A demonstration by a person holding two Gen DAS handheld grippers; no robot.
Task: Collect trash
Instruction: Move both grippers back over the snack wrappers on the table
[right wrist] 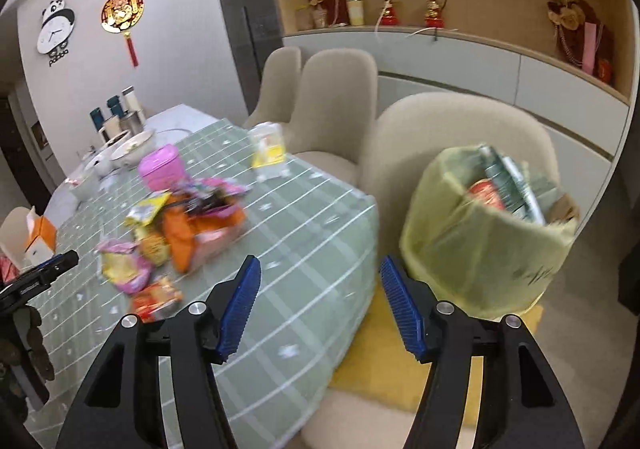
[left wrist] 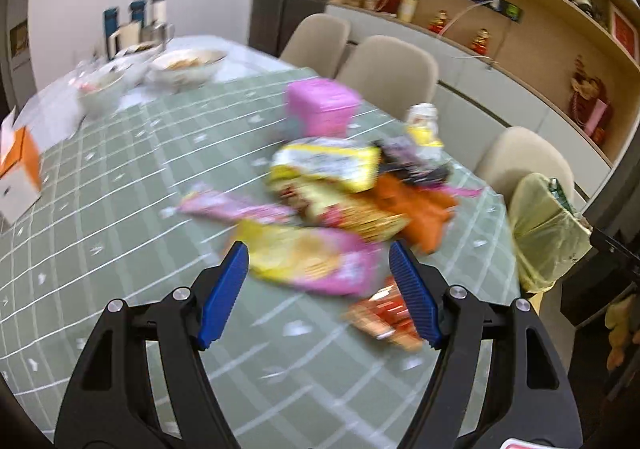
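Dining room of a home. We see a long desk (right wrist: 280, 233) under a green checked cloth, flanked by beige upholstered chairs (right wrist: 336, 105). At its far end stand used bowls (left wrist: 188, 67) and cups. Built-in wooden shelving (right wrist: 460, 1) above pale cabinets holds red figurines (right wrist: 434, 13), a bottle and ornaments. We note a panda wall clock (right wrist: 56, 29) and a red-tasselled hanging ornament (right wrist: 122, 15) on the white wall, and a bag-lined waste bin (right wrist: 488, 229) on a chair
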